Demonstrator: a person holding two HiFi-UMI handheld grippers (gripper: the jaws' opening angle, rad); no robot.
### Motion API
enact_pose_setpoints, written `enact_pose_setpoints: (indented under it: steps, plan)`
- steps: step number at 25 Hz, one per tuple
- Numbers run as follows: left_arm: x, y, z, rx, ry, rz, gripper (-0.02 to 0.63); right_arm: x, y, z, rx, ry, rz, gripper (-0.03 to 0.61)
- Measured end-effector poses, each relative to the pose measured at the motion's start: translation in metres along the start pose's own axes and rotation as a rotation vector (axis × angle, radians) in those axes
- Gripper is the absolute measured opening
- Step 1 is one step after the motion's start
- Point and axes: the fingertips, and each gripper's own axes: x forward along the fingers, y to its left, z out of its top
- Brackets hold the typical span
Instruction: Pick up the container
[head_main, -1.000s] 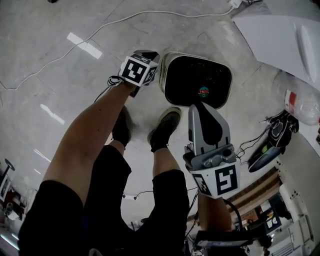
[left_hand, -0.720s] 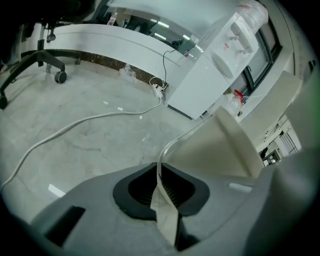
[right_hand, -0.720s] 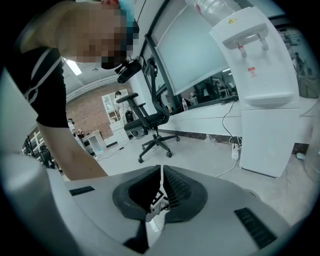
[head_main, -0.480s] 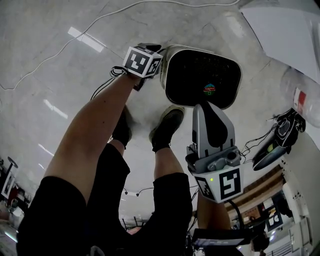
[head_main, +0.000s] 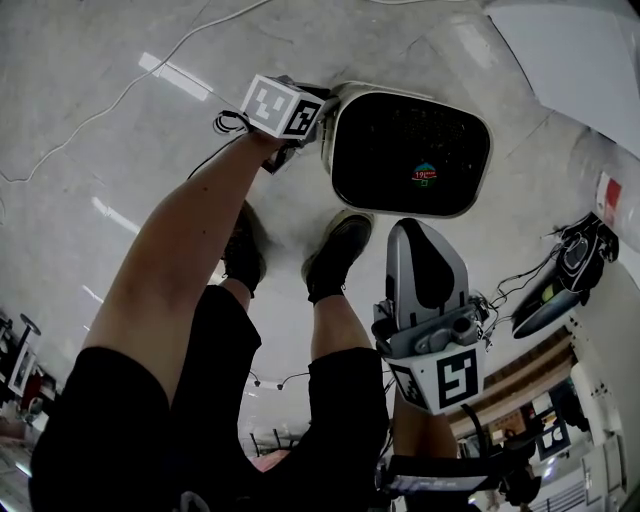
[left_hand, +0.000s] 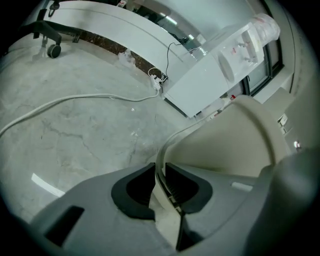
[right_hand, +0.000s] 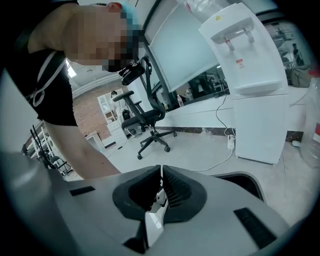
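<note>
The container is a beige bin with a black inside and a small coloured thing at its bottom; it stands on the grey floor ahead of the person's shoes. My left gripper is at the bin's left rim. In the left gripper view the thin beige rim runs down between the two dark pads, which close on it, and the bin's wall fills the right side. My right gripper hangs just short of the bin's near edge, shut, with nothing held.
The person's legs and black shoes stand just behind the bin. A white cable crosses the floor at left. A white water dispenser, a white cabinet, an office chair and a dark device with wires are around.
The left gripper has slid along the bin's left rim, up and slightly right in the head view. The bin shows larger and higher. The right gripper has dropped slightly lower in view.
</note>
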Motion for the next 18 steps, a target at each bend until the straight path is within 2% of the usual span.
enact_pose_setpoints:
  steps: [3,7,13,18]
  plan:
    - [0.0,-0.001,-0.001,0.009,0.003,0.003,0.071,0.004,0.001,0.003,0.011,-0.017,0.002,0.011]
    - [-0.011,-0.001,0.0,-0.024,0.005,0.032,0.064,0.006,0.004,0.013,0.019,-0.024,0.013,0.011]
    - [-0.056,-0.012,0.009,-0.067,-0.049,0.06,0.061,-0.003,0.014,0.028,0.003,0.01,0.032,0.011]
    - [-0.091,-0.028,0.019,-0.066,-0.082,0.084,0.061,-0.009,0.021,0.036,-0.03,0.039,0.039,0.011]
